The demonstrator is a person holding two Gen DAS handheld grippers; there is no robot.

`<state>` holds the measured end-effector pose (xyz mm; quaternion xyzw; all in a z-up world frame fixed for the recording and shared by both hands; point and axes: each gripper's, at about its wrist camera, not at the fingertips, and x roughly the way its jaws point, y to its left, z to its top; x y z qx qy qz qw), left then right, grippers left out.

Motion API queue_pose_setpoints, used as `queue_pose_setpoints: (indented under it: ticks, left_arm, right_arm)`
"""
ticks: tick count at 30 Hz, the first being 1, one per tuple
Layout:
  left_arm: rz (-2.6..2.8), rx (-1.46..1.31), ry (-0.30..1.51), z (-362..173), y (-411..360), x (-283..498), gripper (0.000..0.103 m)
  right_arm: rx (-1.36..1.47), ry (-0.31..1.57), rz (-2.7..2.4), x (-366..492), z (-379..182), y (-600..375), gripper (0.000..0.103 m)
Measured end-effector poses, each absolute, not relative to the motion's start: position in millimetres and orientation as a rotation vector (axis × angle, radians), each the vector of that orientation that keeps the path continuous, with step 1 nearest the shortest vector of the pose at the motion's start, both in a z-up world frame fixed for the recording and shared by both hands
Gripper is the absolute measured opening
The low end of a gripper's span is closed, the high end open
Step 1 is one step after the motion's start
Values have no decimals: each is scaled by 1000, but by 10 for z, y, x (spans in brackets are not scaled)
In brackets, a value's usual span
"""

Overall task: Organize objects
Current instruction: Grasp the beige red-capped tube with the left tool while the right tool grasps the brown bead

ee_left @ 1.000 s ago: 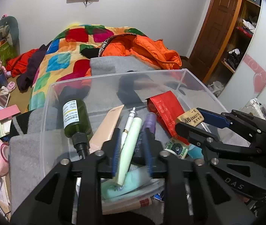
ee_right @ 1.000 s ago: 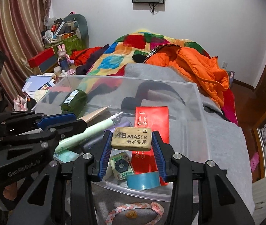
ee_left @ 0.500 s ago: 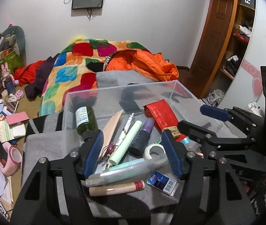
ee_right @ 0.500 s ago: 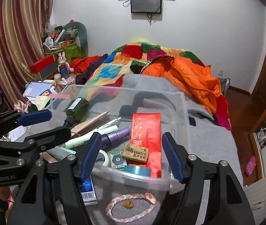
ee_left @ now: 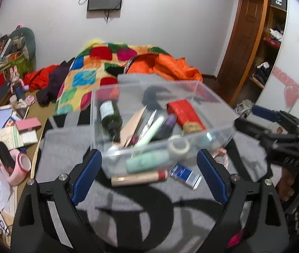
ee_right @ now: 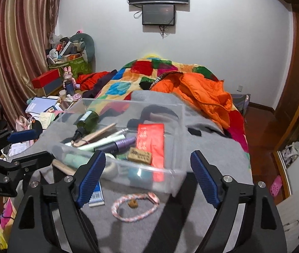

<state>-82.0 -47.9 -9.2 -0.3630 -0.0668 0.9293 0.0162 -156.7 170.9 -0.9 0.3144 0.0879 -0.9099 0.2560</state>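
Both the left gripper (ee_left: 149, 177) and right gripper (ee_right: 146, 177) hover empty, fingers spread wide, near the clear bin (ee_right: 177, 126). Three strays lie on the grey blanket (ee_right: 212, 147) just outside its near wall: a beige tube (ee_left: 139, 177), a blue card (ee_left: 185, 175) and a braided bracelet (ee_right: 134, 205). Best to take the tube across its middle — the bracelet by its cord. The left view is blurred, and the bin's lowest items are hard to tell apart.

Clear box (ee_right: 128, 169) open on top; floor crowded with green bottle (ee_right: 87, 120), pens, red packet (ee_right: 151, 141), eraser (ee_right: 139, 155). Near wall blocks frontal entry. On grey blanket (ee_right: 212, 147) before it: braided cord (ee_right: 134, 207), blue card (ee_left: 185, 174), tan tube (ee_left: 139, 177).
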Motion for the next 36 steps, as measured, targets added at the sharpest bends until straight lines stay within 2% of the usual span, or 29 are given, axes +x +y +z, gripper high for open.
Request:
queue_pose_setpoints:
  ticks: [12,20,25,29,33,36]
  left_arm:
    - [2801,-1389,-247,-742,-439,-922,92]
    - [2837,-1430,-251,-810,-452,-1091,95]
    - [2856,-1462,-252,-847,-432,-1200,96]
    - [2870,-1450,-242,-850,-423,-1210,96]
    - [2895,-1422,-274,-837,-478,-1161,84]
    - [2884,-1392,-323,-830,-531,-1111,84]
  right_arm:
    - [1053,222,-2449,-1588,-548,1997,80]
    - [1127,235,-2418,-1624,-763,2026,80]
    - [1106,230,-2391,-1615,-748,1957,75]
    - [1081,264,-2349,-1556,-747,1850,57]
    - [1084,291,-2308,-1523,-797,1741,39]
    - [1089,312,-2297,-1515,-832,1673,33]
